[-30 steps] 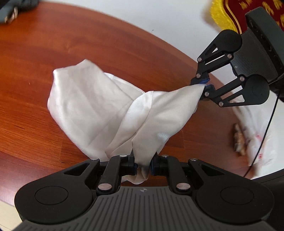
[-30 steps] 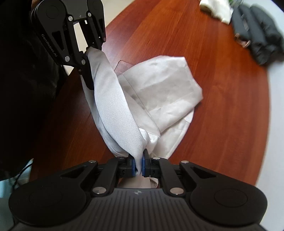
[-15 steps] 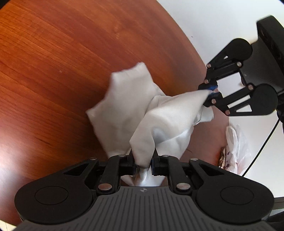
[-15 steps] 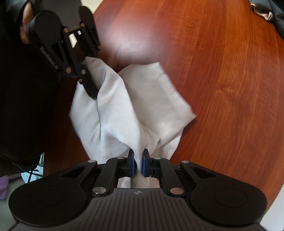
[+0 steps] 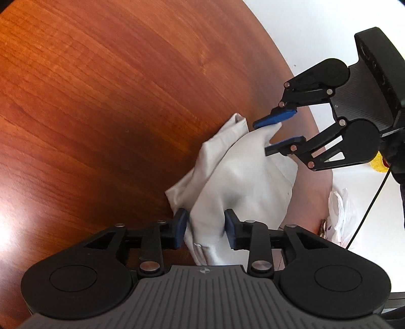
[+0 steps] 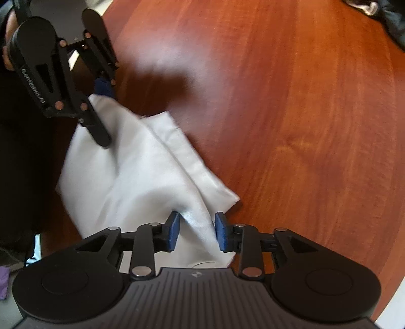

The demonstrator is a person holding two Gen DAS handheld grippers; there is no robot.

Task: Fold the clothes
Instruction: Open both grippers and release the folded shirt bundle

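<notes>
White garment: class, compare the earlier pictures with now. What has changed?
Both grippers let go: the left gripper and the right gripper are opening, with the white garment loose between their pads. It was carried down and now lies bunched in layers. The wooden table is unchanged.

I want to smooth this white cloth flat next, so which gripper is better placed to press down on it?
Probably the left gripper: it sits over the broad middle of the white cloth, jaws opening. The right gripper, also opening, is at a corner.

Dark clothes (image 6: 389, 15) cut off at top-right corner, can't ID. White cloth (image 6: 141, 177) blurry, near end hidden behind right gripper (image 6: 195, 231) body.
</notes>
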